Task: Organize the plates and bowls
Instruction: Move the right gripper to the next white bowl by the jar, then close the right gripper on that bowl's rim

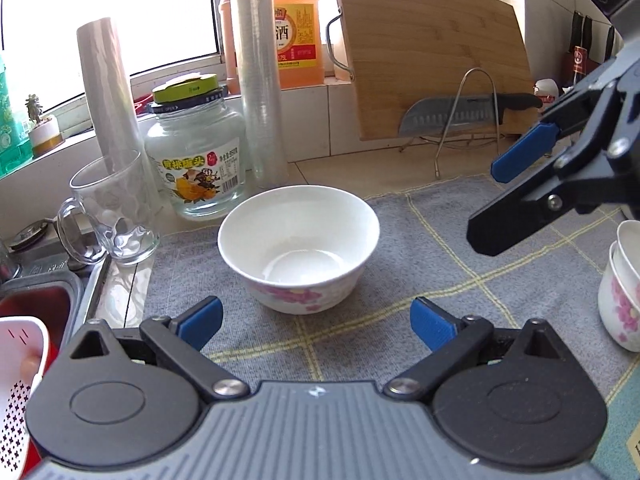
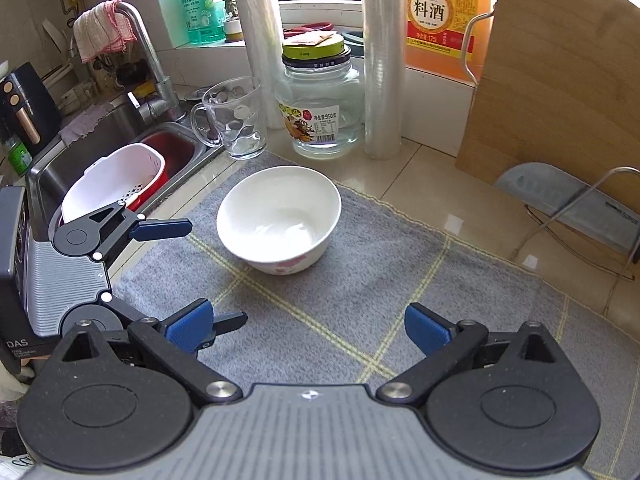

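Hovering low over the grey mat (image 1: 440, 248), the left tool (image 1: 316, 322) points at a bowl (image 1: 298, 246) just ahead, its blue pads spread wide with nothing between them. The right tool (image 2: 308, 326) is held the same way from the other side, released and empty, aimed at the same bowl (image 2: 280, 216). In the left view it reaches in from the upper right (image 1: 516, 196), above the mat and apart from the bowl. The bowl stands upright and empty near the mat's far edge, white inside, with pink flowers low on its outer wall. Two more flowered bowls (image 1: 622, 288), one nested in the other, sit at the mat's right edge. A mug (image 1: 110, 208) and jar (image 1: 196, 156) stand on the table behind.
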